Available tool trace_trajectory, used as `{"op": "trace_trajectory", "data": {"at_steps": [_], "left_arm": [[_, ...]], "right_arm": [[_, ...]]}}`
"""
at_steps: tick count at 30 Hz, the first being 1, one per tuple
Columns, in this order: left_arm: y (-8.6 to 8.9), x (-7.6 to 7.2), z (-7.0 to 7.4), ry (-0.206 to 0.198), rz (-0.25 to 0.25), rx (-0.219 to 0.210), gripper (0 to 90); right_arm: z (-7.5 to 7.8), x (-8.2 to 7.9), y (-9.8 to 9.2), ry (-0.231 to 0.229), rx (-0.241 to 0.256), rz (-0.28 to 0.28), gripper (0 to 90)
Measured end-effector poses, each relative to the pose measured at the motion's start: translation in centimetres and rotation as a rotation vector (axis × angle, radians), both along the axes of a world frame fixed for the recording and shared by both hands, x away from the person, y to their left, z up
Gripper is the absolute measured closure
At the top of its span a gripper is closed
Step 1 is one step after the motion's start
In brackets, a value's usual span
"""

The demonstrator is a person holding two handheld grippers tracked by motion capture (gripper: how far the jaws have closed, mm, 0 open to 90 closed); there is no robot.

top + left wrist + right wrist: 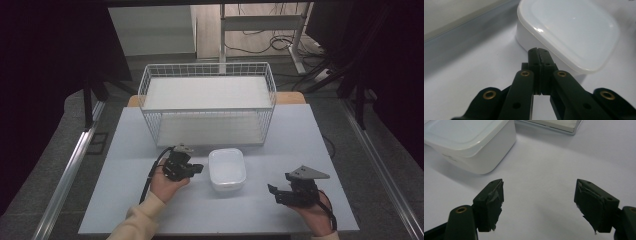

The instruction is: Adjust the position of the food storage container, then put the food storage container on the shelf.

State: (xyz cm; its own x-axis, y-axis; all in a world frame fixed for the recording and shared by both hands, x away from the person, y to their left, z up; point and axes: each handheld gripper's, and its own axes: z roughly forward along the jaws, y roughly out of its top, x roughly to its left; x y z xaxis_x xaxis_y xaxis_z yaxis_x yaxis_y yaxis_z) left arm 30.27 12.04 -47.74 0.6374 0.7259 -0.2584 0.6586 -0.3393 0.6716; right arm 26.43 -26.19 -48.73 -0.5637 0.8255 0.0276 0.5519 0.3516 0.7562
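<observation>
A white lidded plastic box point(227, 169) sits on the table's middle, just in front of a white wire basket point(207, 102). My left gripper point(199, 168) is held beside the box's left side, its jaws pressed together with nothing between them; the box point(571, 32) lies right ahead of the tips in the left gripper view. My right gripper point(272, 193) rests on the table to the box's right front, jaws spread wide and empty. Its fingers point(491, 202) stand apart, with the box point(471, 142) at upper left.
The wire basket holds two white shelf boards and stands at the table's far half. The pale table point(300, 135) has bare room at the right and left of the box. A desk frame and cables lie beyond on the floor.
</observation>
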Motion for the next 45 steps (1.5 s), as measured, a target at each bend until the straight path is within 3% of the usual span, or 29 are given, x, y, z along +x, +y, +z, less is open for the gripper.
{"op": "trace_trajectory", "data": {"at_steps": [2, 7, 9, 13, 26, 41, 45], "left_arm": [[0.7, -0.8, 0.3, -0.022, 0.022, -0.033, 80.8], [2.5, -2.6, 0.6, -0.047, 0.106, -0.082, 54.0], [3.2, -2.9, 0.4, -0.028, 0.113, -0.077, 49.3], [4.6, -3.5, 0.4, -0.015, 0.145, -0.108, 42.9], [5.8, -3.9, 0.2, -0.007, 0.159, -0.137, 37.0], [5.6, -3.7, 0.1, 0.003, 0.169, -0.15, 35.2], [5.3, -3.3, 0.0, 0.025, 0.162, -0.173, 34.0]], "right_arm": [[0.0, 0.0, 0.0, 0.0, 0.002, 0.0, 23.6], [0.1, -0.1, 0.1, -0.008, 0.007, 0.01, 23.4], [0.1, -0.1, 0.1, -0.014, 0.008, 0.014, 23.3], [0.2, -0.2, 0.2, -0.021, 0.024, 0.021, 23.1], [0.5, -0.2, 0.2, -0.021, 0.061, 0.027, 23.0], [0.8, -0.1, 0.4, -0.003, 0.076, 0.034, 25.0], [1.5, 0.2, 0.8, 0.005, 0.09, 0.036, 23.9]]}}
